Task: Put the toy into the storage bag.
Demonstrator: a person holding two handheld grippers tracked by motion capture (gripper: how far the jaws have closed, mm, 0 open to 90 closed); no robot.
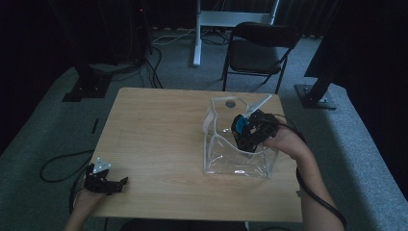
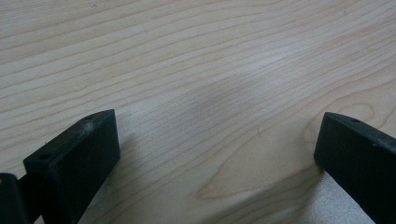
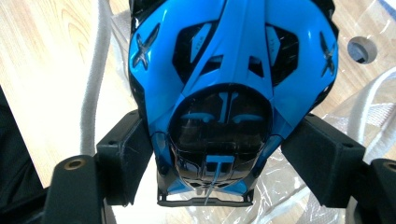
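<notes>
So the blue toy car (image 3: 231, 100) is clamped nose-away between the right gripper (image 1: 244, 129) fingers, held right over the clear bag's (image 1: 238, 161) open top, while the left gripper (image 1: 117, 183) is parked wide open, well apart on the table (image 1: 154, 130).

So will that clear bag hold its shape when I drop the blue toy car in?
Probably only loosely. The clear bag stands open, but its thin crinkled film looks floppy and light, so it may buckle or slide. The blue toy car looks rigid, clamped in the right gripper.
</notes>
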